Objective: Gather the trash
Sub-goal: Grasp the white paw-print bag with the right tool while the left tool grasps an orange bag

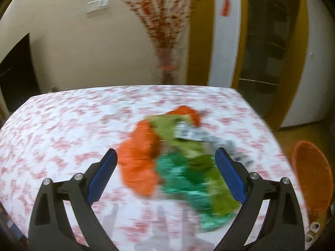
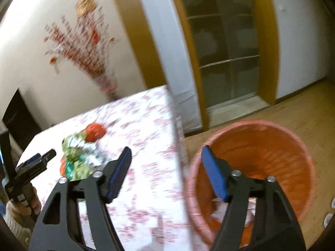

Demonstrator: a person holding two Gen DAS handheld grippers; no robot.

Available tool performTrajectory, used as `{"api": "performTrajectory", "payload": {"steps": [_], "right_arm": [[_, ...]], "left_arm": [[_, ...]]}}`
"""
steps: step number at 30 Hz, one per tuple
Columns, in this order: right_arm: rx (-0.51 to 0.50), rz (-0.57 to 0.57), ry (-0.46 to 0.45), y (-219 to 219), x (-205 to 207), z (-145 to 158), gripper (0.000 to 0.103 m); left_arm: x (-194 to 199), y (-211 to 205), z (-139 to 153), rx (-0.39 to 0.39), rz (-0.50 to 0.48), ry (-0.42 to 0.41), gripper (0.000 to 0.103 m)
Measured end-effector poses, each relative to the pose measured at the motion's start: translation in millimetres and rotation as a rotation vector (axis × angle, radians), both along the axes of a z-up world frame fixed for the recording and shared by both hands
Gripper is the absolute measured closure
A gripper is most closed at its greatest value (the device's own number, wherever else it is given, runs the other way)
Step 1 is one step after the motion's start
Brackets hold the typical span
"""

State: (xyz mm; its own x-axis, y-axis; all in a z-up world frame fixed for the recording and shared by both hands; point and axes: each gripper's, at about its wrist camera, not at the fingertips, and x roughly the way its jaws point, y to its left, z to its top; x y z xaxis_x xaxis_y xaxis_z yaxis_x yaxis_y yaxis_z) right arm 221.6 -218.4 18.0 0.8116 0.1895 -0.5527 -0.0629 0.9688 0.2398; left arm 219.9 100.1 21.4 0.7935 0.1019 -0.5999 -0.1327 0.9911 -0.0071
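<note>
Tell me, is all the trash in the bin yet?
Not yet. Something pale already lies in the orange bin. Both claws are open and empty: the right claw by the bin, the left claw over the wrapper pile, which still sits on the table.

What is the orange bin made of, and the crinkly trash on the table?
The orange bin looks like smooth moulded plastic with thin, slightly see-through walls. The trash pile seems to be crumpled wrappers, shiny plastic or foil by the creases, though blur leaves that unsure.
</note>
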Motion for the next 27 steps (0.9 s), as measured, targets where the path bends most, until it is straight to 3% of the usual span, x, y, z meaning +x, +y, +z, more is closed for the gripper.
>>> {"api": "performTrajectory", "payload": {"steps": [2, 5, 10, 17, 21, 24, 27], "right_arm": [[-0.013, 0.058, 0.025, 24, 11, -5, 0.046], [-0.025, 0.125, 0.048, 56, 27, -11, 0.05], [-0.017, 0.216, 0.089, 98, 55, -23, 0.05], [-0.074, 0.291, 0.124, 146, 86, -42, 0.05], [-0.102, 0.315, 0.147, 158, 98, -51, 0.05], [-0.131, 0.334, 0.17, 167, 103, -60, 0.05], [-0.147, 0.342, 0.196, 174, 109, -68, 0.072]], "left_arm": [[3, 16, -3, 0.016, 0.027, 0.011, 0.006], [7, 35, -11, -0.001, 0.033, 0.031, 0.006], [22, 62, -24, -0.037, 0.023, 0.064, 0.006], [44, 72, -39, -0.019, -0.016, 0.097, 0.006], [49, 70, -42, 0.032, -0.017, 0.101, 0.006], [54, 71, -45, 0.015, -0.037, 0.106, 0.006], [60, 72, -48, -0.018, -0.045, 0.122, 0.005]]}}
